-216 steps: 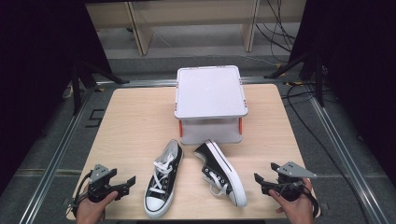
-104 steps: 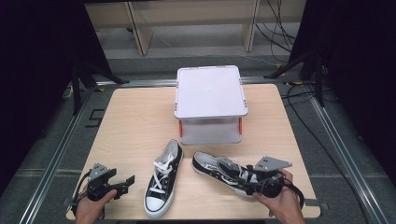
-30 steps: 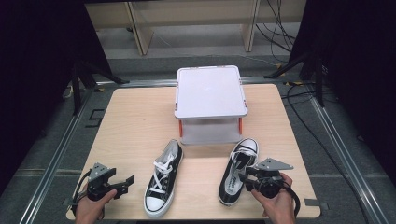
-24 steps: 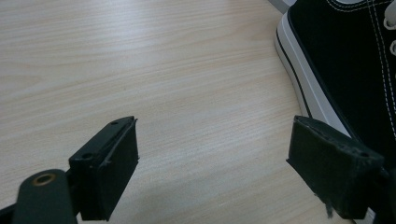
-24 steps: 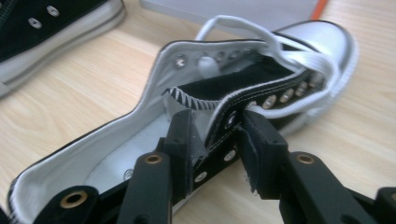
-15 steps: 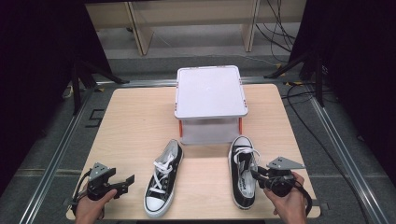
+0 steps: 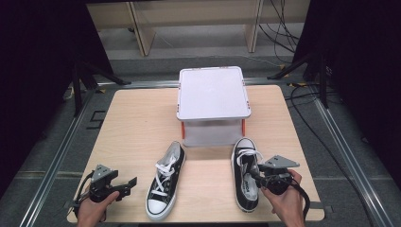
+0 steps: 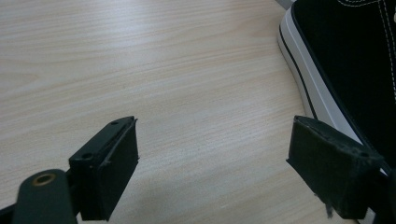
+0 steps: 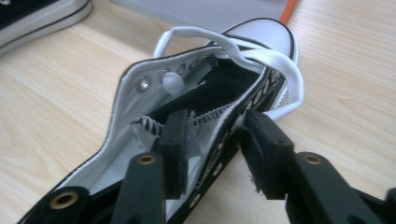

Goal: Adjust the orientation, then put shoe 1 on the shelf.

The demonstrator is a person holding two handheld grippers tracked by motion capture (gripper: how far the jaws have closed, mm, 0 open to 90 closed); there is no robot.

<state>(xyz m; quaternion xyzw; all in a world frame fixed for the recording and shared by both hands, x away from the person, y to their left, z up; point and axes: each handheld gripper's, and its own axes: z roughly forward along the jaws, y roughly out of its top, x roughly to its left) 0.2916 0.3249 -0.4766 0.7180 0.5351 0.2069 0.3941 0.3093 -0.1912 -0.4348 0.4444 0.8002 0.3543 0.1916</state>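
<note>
High view: a pale wood-grain bench (image 7: pixel 137 123) carries a boxy translucent plastic bin (image 7: pixel 213 113) with a flat white lid and orange clips at its front corners. Two black canvas sneakers with white rubber soles, white toe caps and flat white laces lie in front of it. The right sneaker (image 7: pixel 246 172) points its toe at the bin, almost touching the bin's front right corner, heel toward the person. The left sneaker (image 7: pixel 165 182) lies well apart from it, its toe toward the person.

The right gripper (image 7: pixel 257 177) sits at the right sneaker's side wall, near the heel. In the right gripper view, one black jaw is inside the shoe opening against the white lining and the other is outside against the black canvas by the eyelets, the wall between them; the jaws have just been opening slightly, and the pads appear still to pinch the canvas.

The left gripper (image 7: pixel 127 184) rests at the bench's near left, jaws spread wide with bare wood between them, the left sneaker's white sole just beside one jaw.
</note>
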